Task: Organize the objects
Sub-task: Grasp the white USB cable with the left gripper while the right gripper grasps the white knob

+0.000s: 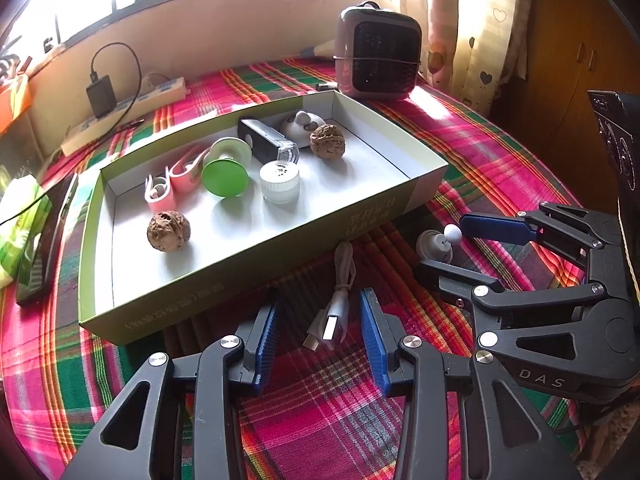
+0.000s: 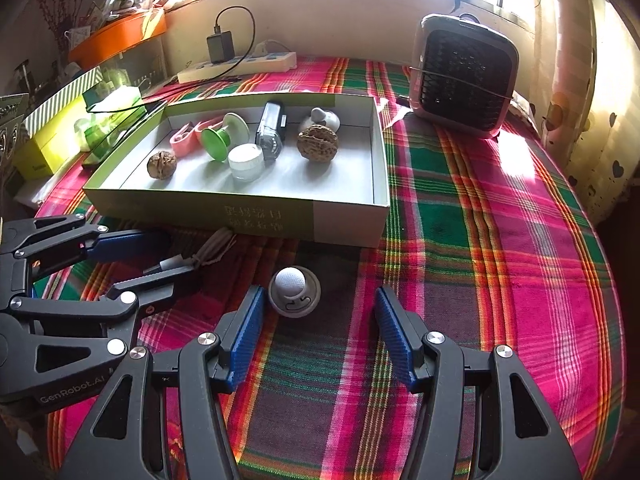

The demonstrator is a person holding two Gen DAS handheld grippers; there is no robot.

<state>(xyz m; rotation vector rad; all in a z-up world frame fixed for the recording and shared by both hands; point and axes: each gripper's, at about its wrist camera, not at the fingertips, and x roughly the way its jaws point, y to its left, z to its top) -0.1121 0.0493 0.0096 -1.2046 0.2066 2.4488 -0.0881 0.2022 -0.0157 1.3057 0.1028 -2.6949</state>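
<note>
Your left gripper [image 1: 320, 330] hangs wide around the coiled cable [image 1: 336, 300] beside the box's [image 1: 256, 256] near wall; your right gripper [image 2: 318, 328] gapes, empty, behind the white knob [image 2: 294, 292].

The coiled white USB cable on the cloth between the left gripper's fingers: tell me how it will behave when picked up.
The USB cable is likely floppy: it lies in a loose bundle, so its ends may dangle once lifted. It looks thin and light. A tie seems to bind its middle, so it probably stays coiled. The left gripper stands open around it.

Both tools [image 1: 318, 334] [image 2: 318, 330] agape, downward-tilted
</note>
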